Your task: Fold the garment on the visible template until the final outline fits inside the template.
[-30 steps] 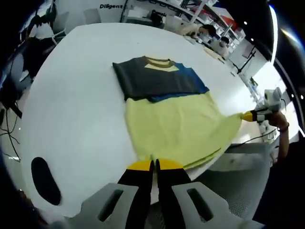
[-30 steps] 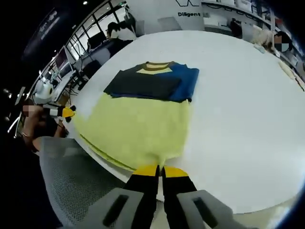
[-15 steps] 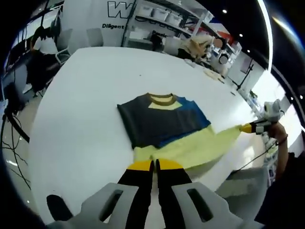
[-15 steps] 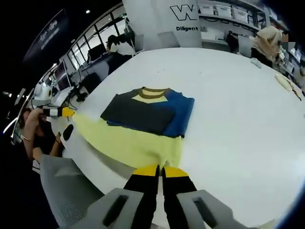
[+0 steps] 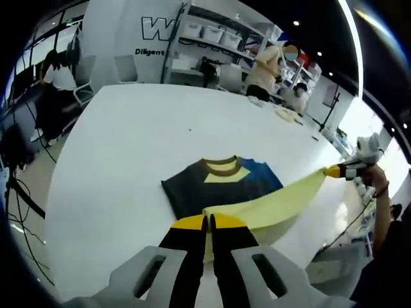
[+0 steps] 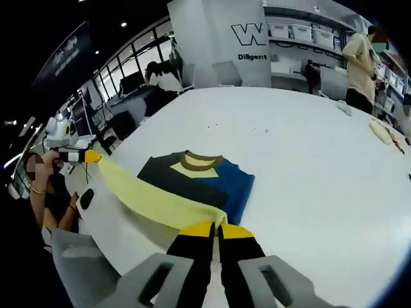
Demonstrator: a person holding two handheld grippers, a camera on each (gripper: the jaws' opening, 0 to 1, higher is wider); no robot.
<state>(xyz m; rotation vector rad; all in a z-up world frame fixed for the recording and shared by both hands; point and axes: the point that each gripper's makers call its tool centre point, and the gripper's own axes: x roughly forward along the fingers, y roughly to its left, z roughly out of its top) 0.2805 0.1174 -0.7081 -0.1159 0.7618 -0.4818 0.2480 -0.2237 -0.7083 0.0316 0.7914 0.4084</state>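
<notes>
In the left gripper view, the left gripper (image 5: 209,222) sits at bottom centre, jaws closed on a corner of the garment's (image 5: 221,186) yellow hem. The hem stretches taut toward the right gripper (image 5: 329,171) at right, which pinches the other corner. The garment's dark and blue upper part lies folded on the white table (image 5: 115,160). In the right gripper view, the garment (image 6: 192,183) sits centre-frame.

The shirt (image 5: 221,186) lies on the table (image 5: 115,147). Its bottom edge (image 6: 151,196) hangs in the air between the left gripper (image 5: 209,221) and the right gripper (image 6: 215,228).
</notes>
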